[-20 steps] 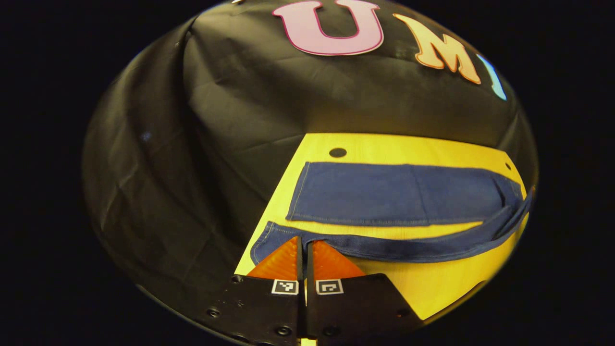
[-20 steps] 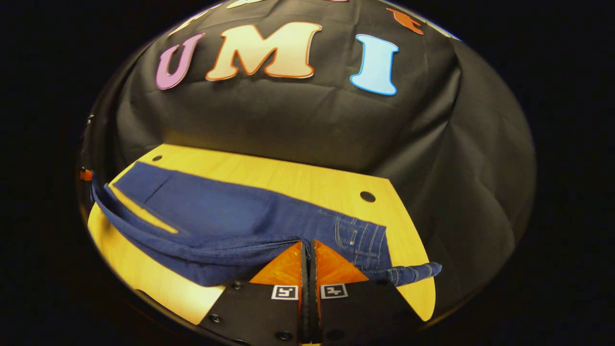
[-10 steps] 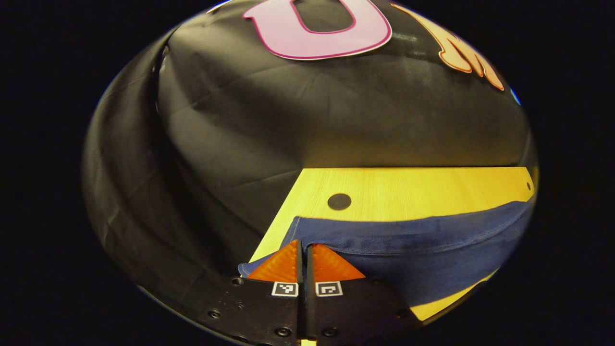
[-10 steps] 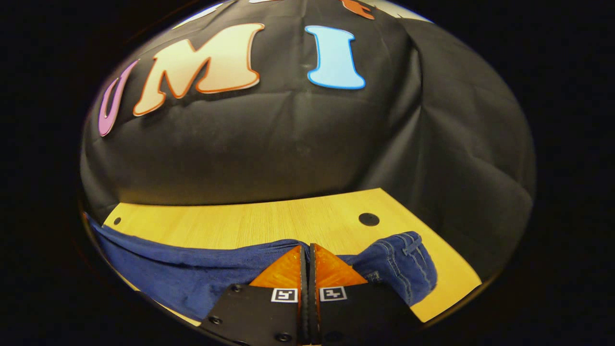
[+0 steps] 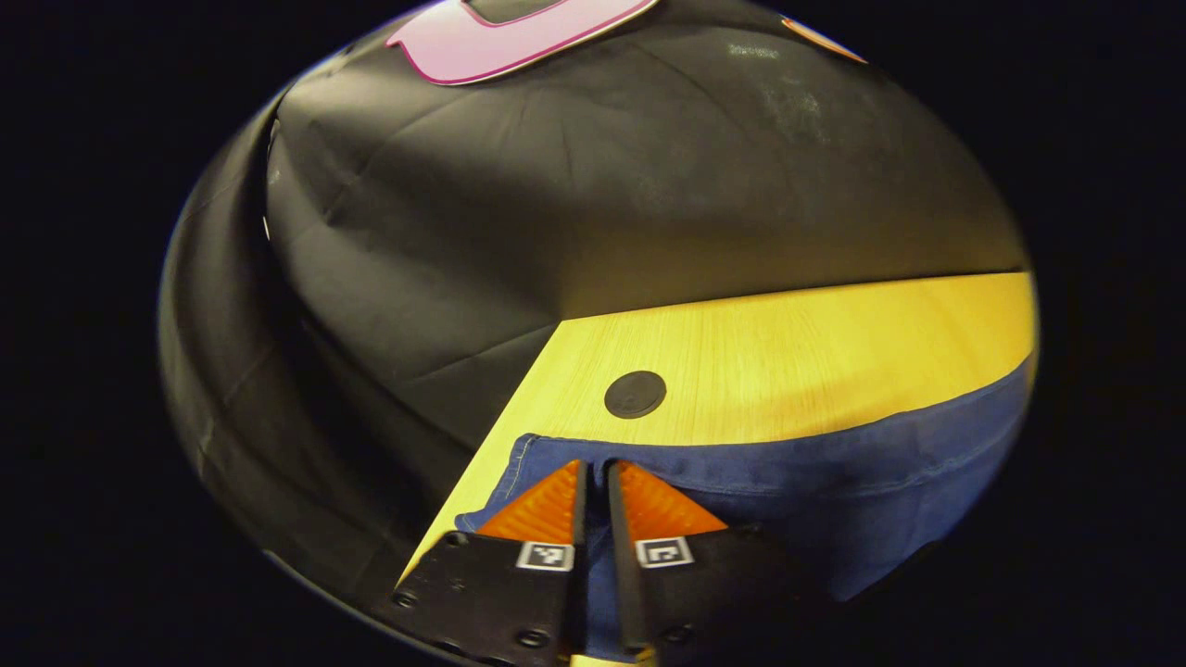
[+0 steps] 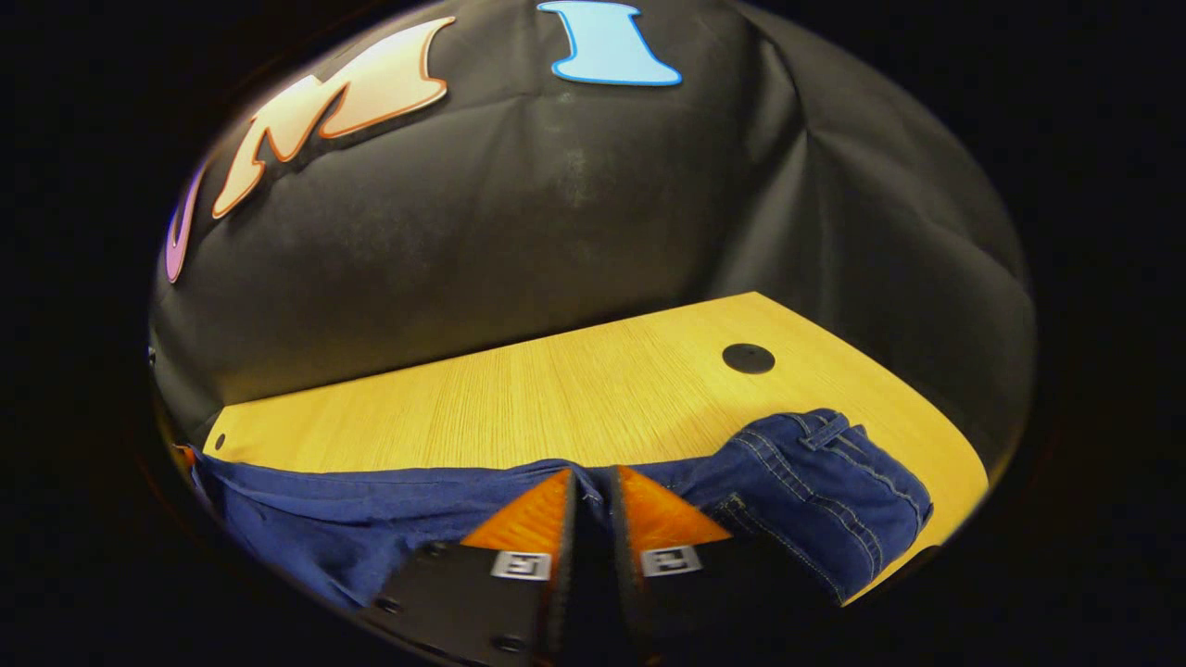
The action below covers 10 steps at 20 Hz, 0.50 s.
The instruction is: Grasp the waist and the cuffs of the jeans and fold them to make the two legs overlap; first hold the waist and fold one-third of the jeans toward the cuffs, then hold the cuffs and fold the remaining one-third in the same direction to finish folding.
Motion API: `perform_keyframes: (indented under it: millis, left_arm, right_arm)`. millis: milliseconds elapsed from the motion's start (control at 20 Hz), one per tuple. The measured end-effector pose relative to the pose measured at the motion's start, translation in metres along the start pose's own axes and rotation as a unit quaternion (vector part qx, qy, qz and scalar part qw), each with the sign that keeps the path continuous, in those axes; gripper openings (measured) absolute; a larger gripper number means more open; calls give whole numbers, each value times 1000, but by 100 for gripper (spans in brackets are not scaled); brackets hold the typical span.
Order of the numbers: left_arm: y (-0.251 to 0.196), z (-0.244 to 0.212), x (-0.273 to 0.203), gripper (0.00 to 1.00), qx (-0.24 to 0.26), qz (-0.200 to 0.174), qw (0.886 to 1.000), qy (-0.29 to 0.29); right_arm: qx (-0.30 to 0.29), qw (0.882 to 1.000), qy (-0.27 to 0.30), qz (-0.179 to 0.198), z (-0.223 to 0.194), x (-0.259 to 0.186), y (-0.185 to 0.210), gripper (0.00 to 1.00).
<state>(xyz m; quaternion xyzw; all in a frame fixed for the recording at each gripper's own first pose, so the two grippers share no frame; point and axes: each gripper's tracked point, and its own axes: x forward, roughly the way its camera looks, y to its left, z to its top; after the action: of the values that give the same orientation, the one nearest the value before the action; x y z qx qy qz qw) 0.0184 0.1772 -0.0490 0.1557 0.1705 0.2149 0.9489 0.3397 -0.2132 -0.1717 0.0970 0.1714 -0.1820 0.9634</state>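
My left gripper (image 5: 593, 472) has its fingers parted a crack, denim showing in the slot, at the jeans (image 5: 834, 482) cuff end; the legs run away to its right. My right gripper (image 6: 593, 482) is likewise slightly parted at the waist (image 6: 815, 482). The jeans lie along the table's (image 6: 574, 389) near edge, so my guess is the waist folds leftward next.

Low, close views (shared table (image 5: 788, 343))

- A staged recording booth rather than a lived-in room: black cloth (image 5: 649, 185) is hanging as the wall, creasing all around.
- A bare wooden tabletop (image 6: 574, 389), with round dark holes (image 6: 748, 358), is standing right against that cloth.
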Motion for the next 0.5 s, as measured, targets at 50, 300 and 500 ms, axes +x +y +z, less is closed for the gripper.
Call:
perform_keyframes:
  millis: [50, 300, 500]
  left_arm:
    - [-5, 0, -3, 46, -15, -14, 1000, 0]
    - [-20, 21, -42, 96, -69, -53, 995, -47]
    - [-42, 17, -95, 96, -75, -81, 992, -57]
  right_arm:
    - [14, 1000, 0, 9, 4, -4, 1, 67]
    - [12, 1000, -7, -5, 34, -42, -49, 97]
    - [9, 999, 6, -46, 41, -73, -121, 93]
